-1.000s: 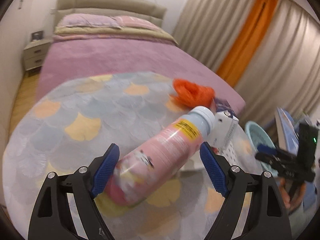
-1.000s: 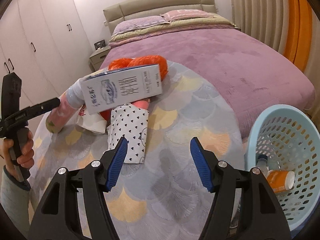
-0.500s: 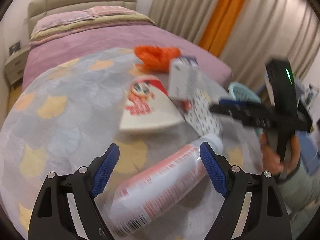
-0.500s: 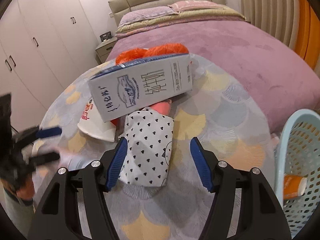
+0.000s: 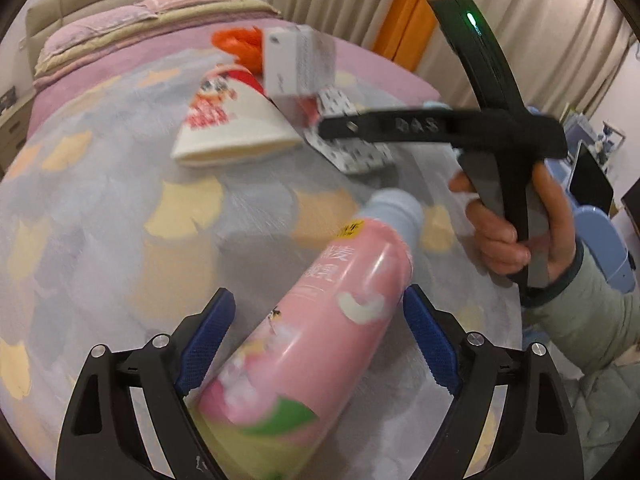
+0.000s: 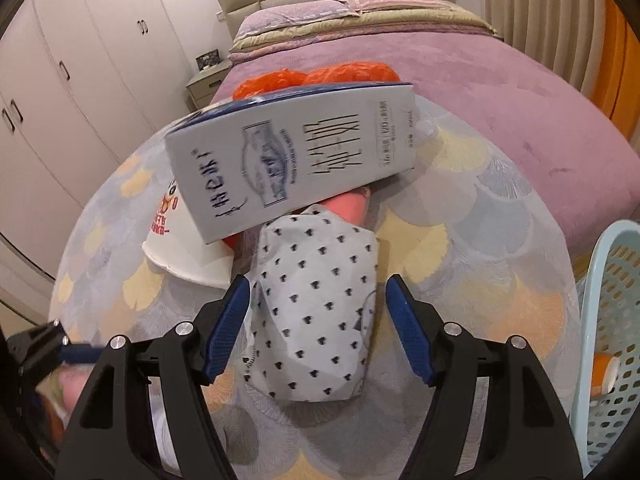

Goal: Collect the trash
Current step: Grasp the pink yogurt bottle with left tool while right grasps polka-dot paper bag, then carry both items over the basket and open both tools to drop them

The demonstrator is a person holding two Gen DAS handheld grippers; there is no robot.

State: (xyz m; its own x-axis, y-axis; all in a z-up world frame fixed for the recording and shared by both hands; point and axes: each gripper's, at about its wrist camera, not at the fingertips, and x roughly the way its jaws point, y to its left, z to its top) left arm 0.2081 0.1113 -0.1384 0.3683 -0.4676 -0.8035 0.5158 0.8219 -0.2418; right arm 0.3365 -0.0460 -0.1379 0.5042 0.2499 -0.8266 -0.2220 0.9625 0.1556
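Since a second ago, the wide-open right hand-held gripper has advanced to straddle the heart-dotted white paper pouch, while the wide-open left hand-held gripper brackets the pink plastic bottle near the tabletop edge, both ungrasped.

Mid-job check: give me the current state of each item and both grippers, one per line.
left gripper: open, straddling the bottle
pink bottle: lying on its side, capped
right gripper: open, straddling the pouch
polka-dot pouch: lying flat on the table
milk carton: tipped over, propped on other trash
paper cup: on its side
orange bag: crumpled behind the carton
blue basket: holds an orange item
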